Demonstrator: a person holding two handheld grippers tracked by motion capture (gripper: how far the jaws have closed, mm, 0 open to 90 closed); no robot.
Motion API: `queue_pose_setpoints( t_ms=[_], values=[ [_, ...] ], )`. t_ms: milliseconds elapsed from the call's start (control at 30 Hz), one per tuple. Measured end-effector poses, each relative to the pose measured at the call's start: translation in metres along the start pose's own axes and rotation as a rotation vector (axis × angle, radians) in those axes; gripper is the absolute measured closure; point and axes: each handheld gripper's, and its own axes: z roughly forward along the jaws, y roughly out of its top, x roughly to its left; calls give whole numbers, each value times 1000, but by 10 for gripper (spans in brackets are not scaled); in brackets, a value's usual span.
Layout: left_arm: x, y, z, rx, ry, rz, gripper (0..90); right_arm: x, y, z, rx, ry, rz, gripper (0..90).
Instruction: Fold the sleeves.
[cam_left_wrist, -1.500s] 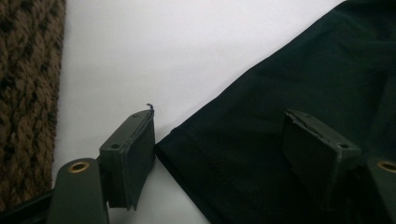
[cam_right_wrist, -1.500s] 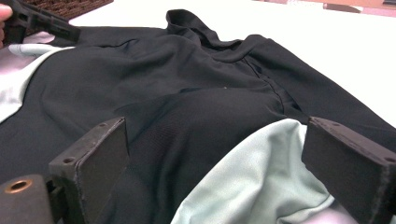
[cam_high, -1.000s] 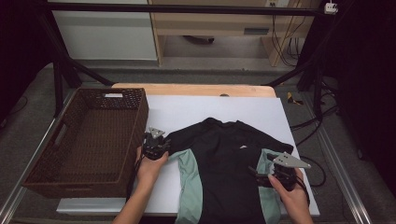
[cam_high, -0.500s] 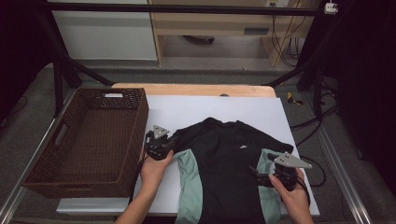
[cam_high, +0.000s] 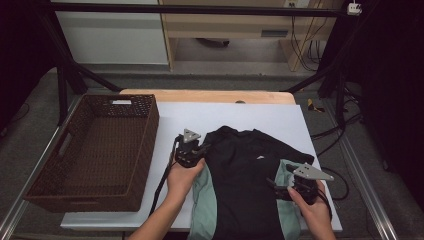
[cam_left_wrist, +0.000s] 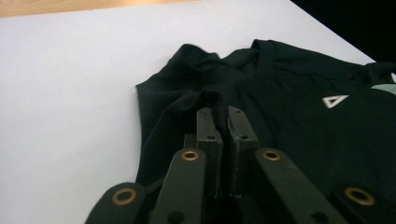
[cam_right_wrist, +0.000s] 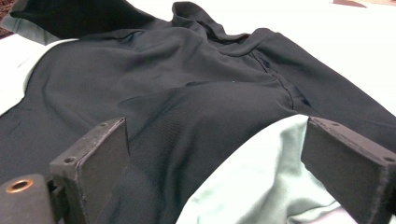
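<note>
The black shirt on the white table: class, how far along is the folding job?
Done: the black shirt lies spread on the table. In hand: the left tongs have just closed, pinching its shoulder fabric; the right tongs stand open over the mint side panel. Left: the folds, perhaps moving it into the basket.

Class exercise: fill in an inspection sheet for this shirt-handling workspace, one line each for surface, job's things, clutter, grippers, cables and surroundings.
Surface: white tabletop with a wooden strip along its far edge.
Job's things: black shirt with pale green panels lies spread out near the front edge; brown wicker basket stands at the table's left.
Clutter: nothing seen.
Grippers: left gripper is shut on a fold of the shirt's shoulder; right gripper is open, jaws either side of the sleeve, not pressing.
Cables: a cable trails from the left gripper; loose cables hang past the right edge.
Surroundings: black frame legs, grey floor, pale cabinet behind.
</note>
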Motion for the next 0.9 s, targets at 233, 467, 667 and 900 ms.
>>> queue_pose_setpoints(
  t_ms=[233,467,667,900],
  values=[
    [-17,10,18,21,3,27,858,0,0,0,1,5,-3,83],
    [-20,4,32,43,-6,28,820,0,0,1,6,7,-7,83],
    [-21,2,27,23,16,54,561,2,0,2,15,12,-10,83],
    [-18,3,4,-38,2,53,502,3,0,2,16,12,-19,82]
  ],
)
